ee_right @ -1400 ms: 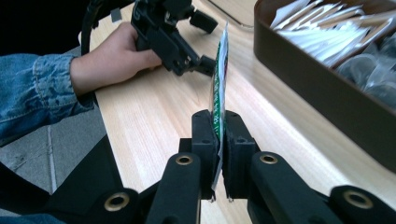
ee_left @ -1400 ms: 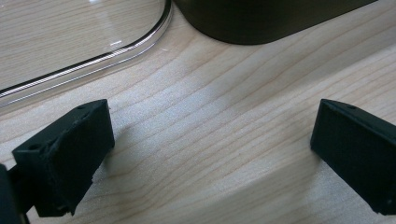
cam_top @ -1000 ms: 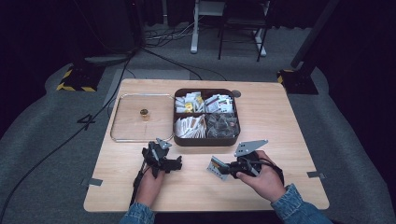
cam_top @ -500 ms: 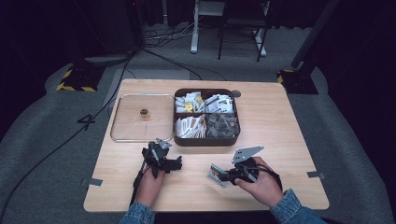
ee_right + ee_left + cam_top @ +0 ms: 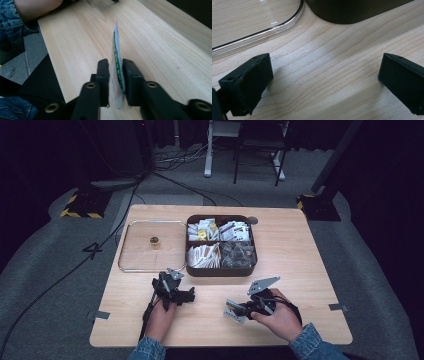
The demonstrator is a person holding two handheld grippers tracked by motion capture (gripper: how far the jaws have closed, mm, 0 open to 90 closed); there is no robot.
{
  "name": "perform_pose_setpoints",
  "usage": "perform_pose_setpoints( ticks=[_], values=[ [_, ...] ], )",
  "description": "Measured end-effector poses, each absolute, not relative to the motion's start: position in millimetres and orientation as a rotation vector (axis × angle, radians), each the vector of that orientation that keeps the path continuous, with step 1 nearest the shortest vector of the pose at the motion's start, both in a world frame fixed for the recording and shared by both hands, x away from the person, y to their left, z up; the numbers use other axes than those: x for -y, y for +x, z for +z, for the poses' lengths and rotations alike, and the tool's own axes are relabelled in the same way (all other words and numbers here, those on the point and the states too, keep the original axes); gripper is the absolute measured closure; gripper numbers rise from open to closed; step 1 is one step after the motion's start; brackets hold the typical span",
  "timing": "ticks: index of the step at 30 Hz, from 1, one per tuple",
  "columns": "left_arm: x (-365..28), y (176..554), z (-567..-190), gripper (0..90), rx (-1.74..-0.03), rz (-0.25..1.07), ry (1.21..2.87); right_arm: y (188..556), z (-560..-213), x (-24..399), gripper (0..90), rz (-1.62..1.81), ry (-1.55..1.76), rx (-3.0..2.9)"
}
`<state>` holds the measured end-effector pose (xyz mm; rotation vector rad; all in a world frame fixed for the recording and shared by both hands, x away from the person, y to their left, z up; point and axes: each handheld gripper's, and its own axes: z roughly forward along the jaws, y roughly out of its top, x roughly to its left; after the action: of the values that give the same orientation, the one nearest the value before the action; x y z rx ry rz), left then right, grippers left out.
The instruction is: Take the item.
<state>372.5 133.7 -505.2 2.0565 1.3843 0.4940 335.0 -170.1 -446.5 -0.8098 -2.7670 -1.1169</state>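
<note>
Packet (image 5: 117, 70) stood edge-on, pinched between the jaws of the right gripper (image 5: 239, 309), its long axis pointing away along them above the table (image 5: 300, 270). Left gripper (image 5: 324, 82) was wide apart and empty, just beside the box (image 5: 220, 269), which lay well apart from the packet.

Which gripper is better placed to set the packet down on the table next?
Right. The right gripper is already shut on the green-and-white packet just above the wooden table. The left gripper is open with nothing between its jaws, near the clear lid.
</note>
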Motion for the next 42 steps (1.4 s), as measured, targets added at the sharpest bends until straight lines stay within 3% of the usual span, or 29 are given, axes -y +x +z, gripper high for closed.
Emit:
perform_pose_setpoints(
  ticks=[5, 8, 24, 42],
  values=[
    [-134, 373, -505, 0.0, -1.382, 0.492, 2.060, 339, -444, 172, 54.5, -1.186, -0.803, 2.826],
    [-134, 373, -505, 0.0, -1.383, 0.492, 2.060, 342, -440, 177, 48.9, -1.226, -0.836, 2.866],
    [-136, 371, -505, 0.0, -1.370, 0.487, 2.065, 356, -408, 206, 45.6, -1.353, -0.896, 2.885],
    [-136, 371, -505, 0.0, -1.365, 0.486, 2.067, 381, -417, 263, 35.7, -1.208, -1.175, 2.945]
  ],
)
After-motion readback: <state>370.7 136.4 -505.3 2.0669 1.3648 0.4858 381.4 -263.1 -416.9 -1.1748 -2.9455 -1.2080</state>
